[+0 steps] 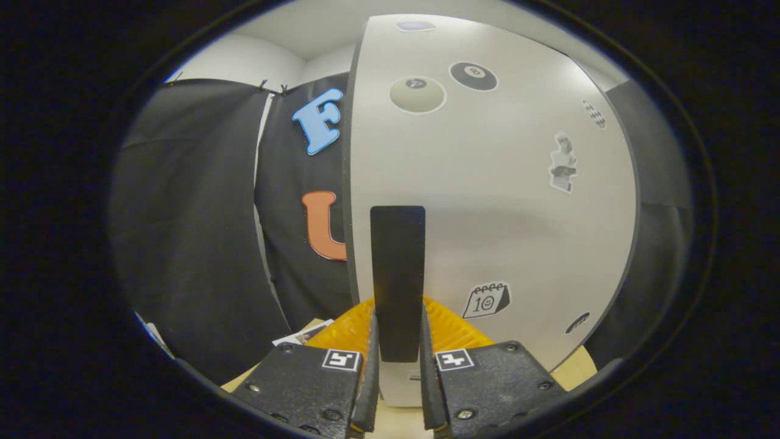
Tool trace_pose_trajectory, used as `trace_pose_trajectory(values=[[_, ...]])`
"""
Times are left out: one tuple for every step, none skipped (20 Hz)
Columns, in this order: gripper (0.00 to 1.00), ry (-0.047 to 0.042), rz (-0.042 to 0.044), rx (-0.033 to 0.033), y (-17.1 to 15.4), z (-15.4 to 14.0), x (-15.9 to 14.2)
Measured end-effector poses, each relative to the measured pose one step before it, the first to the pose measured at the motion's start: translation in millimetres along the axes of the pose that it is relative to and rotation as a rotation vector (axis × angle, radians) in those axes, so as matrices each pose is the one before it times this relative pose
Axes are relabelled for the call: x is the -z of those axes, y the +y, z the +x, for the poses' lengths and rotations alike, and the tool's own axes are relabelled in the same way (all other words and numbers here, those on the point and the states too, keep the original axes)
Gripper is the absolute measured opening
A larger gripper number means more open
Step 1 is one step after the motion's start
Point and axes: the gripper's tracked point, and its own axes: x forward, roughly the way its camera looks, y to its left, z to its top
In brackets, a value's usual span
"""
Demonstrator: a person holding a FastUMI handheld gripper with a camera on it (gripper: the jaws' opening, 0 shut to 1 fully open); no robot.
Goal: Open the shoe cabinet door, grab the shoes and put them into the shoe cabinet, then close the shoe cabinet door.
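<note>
The shoe cabinet door (487, 201) is a pale grey panel with several stickers, standing right ahead of me and seen face on. A tall black handle (397, 274) runs down its left part. My gripper (397, 360) is shut on the lower end of that handle, one finger on each side. The door's left edge (348, 183) stands against the black cloth behind. Something yellow-orange and ribbed (451, 329) shows just behind the fingers, below the door; I cannot tell what it is.
Black cloth wall (195, 231) hangs left of the door and beyond its right edge. A light wooden surface (579, 369) lies below the door. A printed paper (304, 334) rests on it near my left finger.
</note>
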Motion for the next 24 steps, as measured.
trace_pose_trajectory(values=[[0.32, 0.00295, 0.00095, -0.01116, -0.64, -1.61, 0.63], [0.31, 0.00176, 0.00934, -0.00595, -1.03, -3.18, -0.10], [0.31, 0.00227, 0.00353, -0.00235, -1.05, -2.28, 0.76], [0.30, 0.00250, -0.00678, 0.00022, -1.10, -2.78, 0.57], [0.30, -0.00002, -0.00162, 0.00038, -1.35, -2.76, 0.08], [0.29, 0.00108, -0.00214, -0.00218, -0.78, -3.32, 0.54], [0.29, 0.00202, 0.00572, -0.00235, -0.68, -4.91, 1.36], [0.28, 0.00046, 0.00548, -0.00102, -0.52, -4.47, 1.47], [0.28, 0.00170, 0.00251, 0.00142, -1.21, -6.54, 2.75], [0.27, 0.00011, 0.00195, 0.00744, -1.69, -4.48, 1.59], [0.27, -0.00239, -0.00444, 0.01163, -2.68, -4.97, 0.79], [0.27, -0.00170, -0.00321, 0.01310, -3.57, -2.69, 0.79], [0.27, -0.00023, -0.00014, 0.01085, -2.56, -1.20, -0.24], [0.27, 0.00049, 0.00499, 0.00848, -3.54, -3.46, -0.28], [0.27, -0.00084, 0.00634, 0.00667, -2.11, -4.85, 0.68], [0.26, -0.00323, 0.00343, 0.00972, -2.36, -2.93, 0.14], [0.26, -0.00549, -0.00689, 0.01534, -3.63, -2.53, -0.60], [0.25, -0.00459, -0.01405, 0.01967, -7.25, -2.13, 0.03], [0.25, -0.00413, -0.00967, 0.02231, -7.10, -1.83, -0.74], [0.24, -0.00275, 0.00005, 0.01846, -6.04, -4.25, -0.07], [0.24, -0.00080, 0.01569, 0.01164, -4.63, -2.97, -0.06], [0.22, 0.00030, 0.01440, 0.00651, -2.22, -3.40, -0.42], [0.21, 0.00193, 0.00347, 0.00919, -1.09, -3.20, 2.70], [0.19, -0.00175, -0.00573, 0.01575, -4.95, -1.67, -0.21]])
